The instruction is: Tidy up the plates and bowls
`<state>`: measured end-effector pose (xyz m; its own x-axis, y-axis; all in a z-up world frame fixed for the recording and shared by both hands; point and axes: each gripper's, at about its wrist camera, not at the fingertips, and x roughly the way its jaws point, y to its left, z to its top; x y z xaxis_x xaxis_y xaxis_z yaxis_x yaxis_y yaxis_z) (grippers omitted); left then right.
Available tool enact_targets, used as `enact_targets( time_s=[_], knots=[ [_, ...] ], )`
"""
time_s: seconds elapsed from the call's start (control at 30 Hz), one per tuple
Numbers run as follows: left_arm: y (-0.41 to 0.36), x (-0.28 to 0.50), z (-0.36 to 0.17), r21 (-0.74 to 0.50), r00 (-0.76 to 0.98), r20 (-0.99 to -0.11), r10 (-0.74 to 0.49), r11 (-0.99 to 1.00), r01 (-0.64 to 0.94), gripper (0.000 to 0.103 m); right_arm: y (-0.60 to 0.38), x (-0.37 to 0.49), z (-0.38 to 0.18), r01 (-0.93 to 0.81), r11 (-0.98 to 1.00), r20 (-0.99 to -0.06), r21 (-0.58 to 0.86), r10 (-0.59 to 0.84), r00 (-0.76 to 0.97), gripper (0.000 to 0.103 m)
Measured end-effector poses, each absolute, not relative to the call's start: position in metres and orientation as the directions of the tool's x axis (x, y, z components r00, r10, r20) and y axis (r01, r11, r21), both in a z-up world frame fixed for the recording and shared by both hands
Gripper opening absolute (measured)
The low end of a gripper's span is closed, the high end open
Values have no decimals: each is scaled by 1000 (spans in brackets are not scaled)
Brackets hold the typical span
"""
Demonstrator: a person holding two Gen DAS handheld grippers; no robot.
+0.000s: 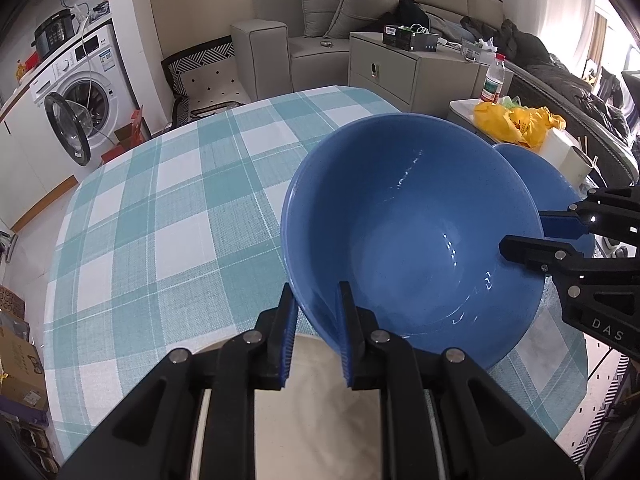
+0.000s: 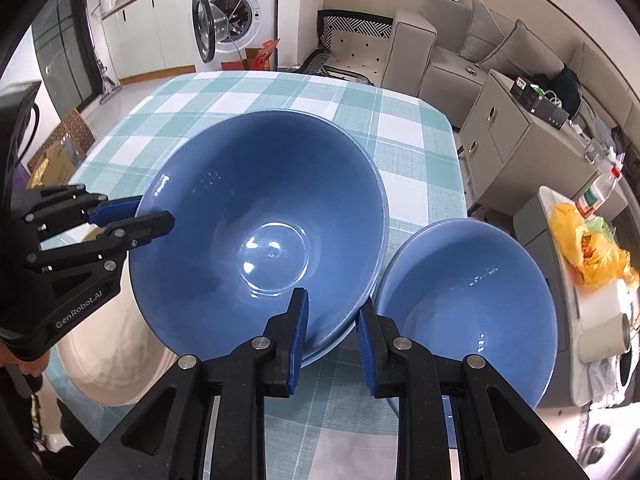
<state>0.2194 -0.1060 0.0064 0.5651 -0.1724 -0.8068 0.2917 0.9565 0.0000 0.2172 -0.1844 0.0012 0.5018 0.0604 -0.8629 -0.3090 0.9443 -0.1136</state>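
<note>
checked teal-and-white cloth covers the counter (image 1: 168,208), which stands in a living room with a washer (image 1: 80,80) at the far left, its door hanging open, and a grey sofa (image 1: 320,12) behind. a grey cabinet (image 1: 408,72) sits just past the counter's far edge.

the big bowl (image 1: 408,224), blue and glossy, is tilted above the counter and gripped from two sides. the left gripper (image 1: 318,332) is pressed together on the bowl's near rim, one pad inside the wall and one outside. the right gripper (image 1: 532,232) pinches the opposite rim the same way, its jaws nearly closed on the thin wall. in the right wrist view the big bowl seems to sit on a second blue rim just beneath it; whether that is another bowl i cannot tell.

a smaller blue bowl (image 2: 468,296) stands just beside it on the right, nearly touching. a cream plate (image 2: 116,360) lies under the left gripper, partly hidden by the big bowl.

off the counter's right edge, a side tray (image 2: 556,248) holds a yellow bag (image 2: 588,248), a bottle (image 2: 596,196) and a white cup (image 2: 604,340), all close to the small bowl.
</note>
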Motion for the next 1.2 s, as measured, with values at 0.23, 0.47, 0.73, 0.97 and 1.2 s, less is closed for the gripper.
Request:
enact_targets(
  time_s=[0.23, 0.47, 0.73, 0.97, 1.2],
  knots=[
    [-107, 219, 4, -10, 554, -812, -181, 955, 297, 21, -176, 216, -2, -329, 925, -856, -189, 9, 517, 31],
    [-106, 221, 1, -3, 549, -815, -183, 950, 311, 34, -181, 216, -2, -320, 925, -851, -206, -8, 526, 33],
    [-106, 222, 2, -1, 543, -821, -176, 952, 307, 49, -183, 212, 10, -349, 925, -837, -147, 72, 543, 51],
    [-108, 217, 16, -19, 543, -816, -199, 947, 319, 66, -189, 212, 15, -355, 931, -835, -90, 124, 536, 69],
    [-122, 211, 50, -80, 573, -761, -302, 921, 380, 103, -225, 199, 50, -275, 959, -776, -62, 127, 618, 97]
  ],
)
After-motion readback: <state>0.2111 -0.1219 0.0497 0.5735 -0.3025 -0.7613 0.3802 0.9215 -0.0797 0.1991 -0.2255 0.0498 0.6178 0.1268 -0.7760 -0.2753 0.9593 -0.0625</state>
